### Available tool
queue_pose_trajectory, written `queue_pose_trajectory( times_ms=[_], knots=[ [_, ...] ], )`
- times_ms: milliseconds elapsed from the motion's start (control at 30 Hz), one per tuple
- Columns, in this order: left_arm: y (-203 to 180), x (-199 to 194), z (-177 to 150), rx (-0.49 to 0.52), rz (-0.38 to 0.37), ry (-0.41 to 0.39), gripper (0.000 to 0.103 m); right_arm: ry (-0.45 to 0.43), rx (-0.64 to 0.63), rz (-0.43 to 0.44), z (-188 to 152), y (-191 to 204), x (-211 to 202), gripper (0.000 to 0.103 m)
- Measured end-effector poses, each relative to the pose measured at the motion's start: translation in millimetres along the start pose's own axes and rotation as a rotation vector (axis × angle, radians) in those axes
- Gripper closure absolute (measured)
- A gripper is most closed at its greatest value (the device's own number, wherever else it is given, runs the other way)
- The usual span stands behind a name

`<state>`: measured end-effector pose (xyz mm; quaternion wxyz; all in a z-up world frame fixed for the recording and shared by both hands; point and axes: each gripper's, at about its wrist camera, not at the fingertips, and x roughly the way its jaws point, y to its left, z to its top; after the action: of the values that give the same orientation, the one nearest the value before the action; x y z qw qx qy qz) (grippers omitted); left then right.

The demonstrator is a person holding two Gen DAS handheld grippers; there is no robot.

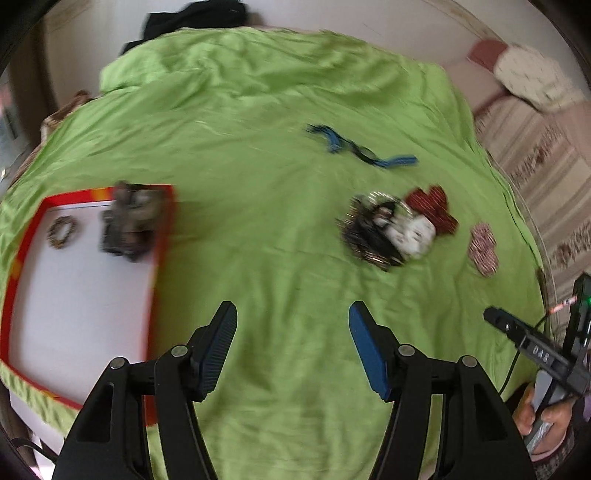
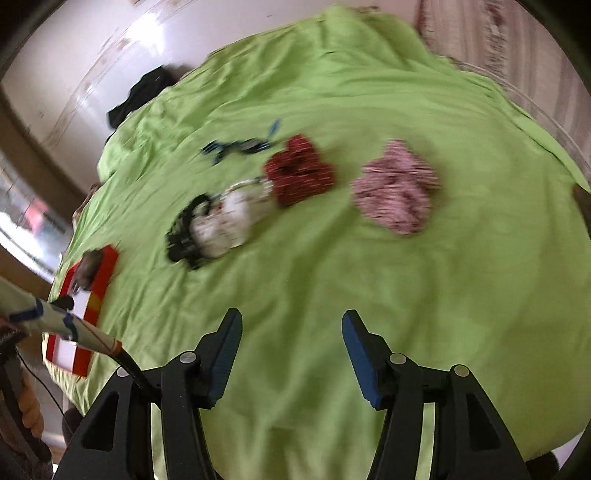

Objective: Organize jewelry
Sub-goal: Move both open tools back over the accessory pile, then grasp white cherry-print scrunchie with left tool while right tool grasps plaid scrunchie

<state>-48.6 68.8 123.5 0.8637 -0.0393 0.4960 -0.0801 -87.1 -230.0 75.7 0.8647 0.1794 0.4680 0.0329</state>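
A red-rimmed white tray (image 1: 22,229) lies at the left on the green cloth; it holds a small beaded ring (image 1: 62,231) and a grey bundle (image 1: 129,221). Loose pieces lie on the cloth: a blue cord (image 1: 360,147), a black piece (image 1: 364,236) against a white scrunchie (image 1: 412,230), a red scrunchie (image 1: 430,206) and a pink scrunchie (image 1: 482,247). My left gripper (image 1: 292,325) is open and empty, above bare cloth between tray and pile. My right gripper (image 2: 291,334) is open and empty, short of the pink scrunchie (image 2: 395,192), red scrunchie (image 2: 299,175) and white scrunchie (image 2: 225,221).
The green cloth (image 1: 258,110) covers a round table. A dark garment (image 1: 192,18) lies at the far edge. A patterned sofa with a cushion (image 1: 532,74) stands at the right. The tray's corner (image 2: 98,291) shows at the left of the right wrist view.
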Motion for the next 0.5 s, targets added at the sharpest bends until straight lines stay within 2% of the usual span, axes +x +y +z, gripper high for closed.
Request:
queue_pose_trajectory(
  times_ms=[133,267,500],
  knots=[
    [-29,19,4,0.035,-0.037,0.034,0.041,-0.024,0.044,-0.010,5,-27,-1,0.042],
    [-58,32,17,0.077,-0.079,0.032,0.041,-0.053,0.055,-0.031,14,-45,-2,0.039],
    [-119,66,47,0.240,-0.162,0.014,0.042,-0.090,0.095,-0.047,39,-68,6,0.035]
  ],
)
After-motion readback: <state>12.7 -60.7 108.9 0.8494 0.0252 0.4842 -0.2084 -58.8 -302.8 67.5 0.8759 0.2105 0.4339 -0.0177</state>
